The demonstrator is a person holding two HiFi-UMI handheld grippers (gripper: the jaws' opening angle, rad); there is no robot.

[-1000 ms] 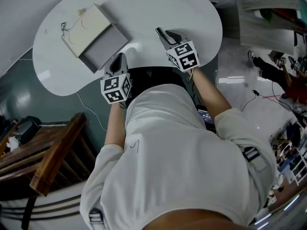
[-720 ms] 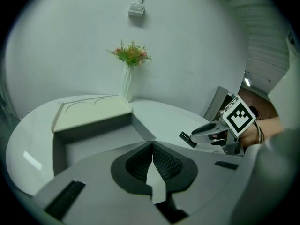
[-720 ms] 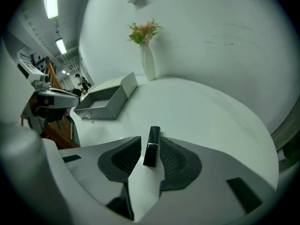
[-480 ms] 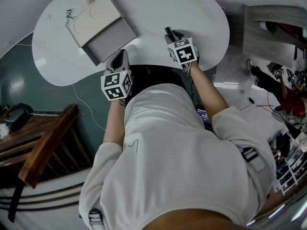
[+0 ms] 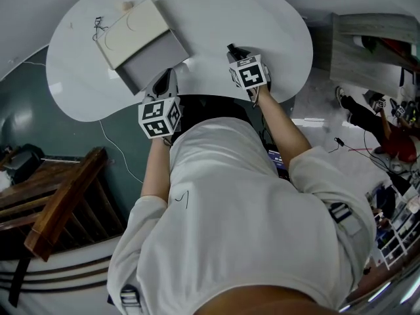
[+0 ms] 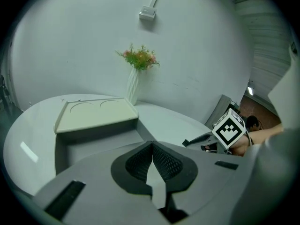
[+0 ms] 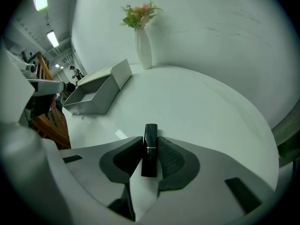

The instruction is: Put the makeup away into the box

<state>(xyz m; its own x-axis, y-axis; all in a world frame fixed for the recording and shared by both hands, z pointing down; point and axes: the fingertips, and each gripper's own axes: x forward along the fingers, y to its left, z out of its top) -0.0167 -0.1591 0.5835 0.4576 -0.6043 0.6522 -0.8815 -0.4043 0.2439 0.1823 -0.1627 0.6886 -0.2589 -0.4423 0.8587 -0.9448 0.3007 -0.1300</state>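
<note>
A black lipstick tube point(image 7: 149, 149) stands between the pads of my right gripper point(image 7: 150, 143), its top poking out past the fingertips. The jaws are closing, and both pads press on the tube. In the head view the right gripper point(image 5: 233, 50) points down at the white table near its front edge. The grey open box point(image 5: 156, 59) with its cream lid point(image 5: 133, 27) folded back lies at the left of the table. My left gripper point(image 5: 165, 79) hovers just before the box point(image 6: 89, 137), with its pads point(image 6: 140, 159) together and nothing between them.
A white vase with flowers point(image 7: 143, 46) stands at the back of the round white table point(image 5: 216, 12). A small wire clip point(image 5: 98, 25) lies beside the box lid. Left of the table stands wooden furniture point(image 5: 59, 209). At the right are shelves point(image 5: 374, 41) and clutter on the floor.
The right gripper has dipped lower toward the table, tilting further down, with the black tube at its tips. The left gripper has barely moved.
</note>
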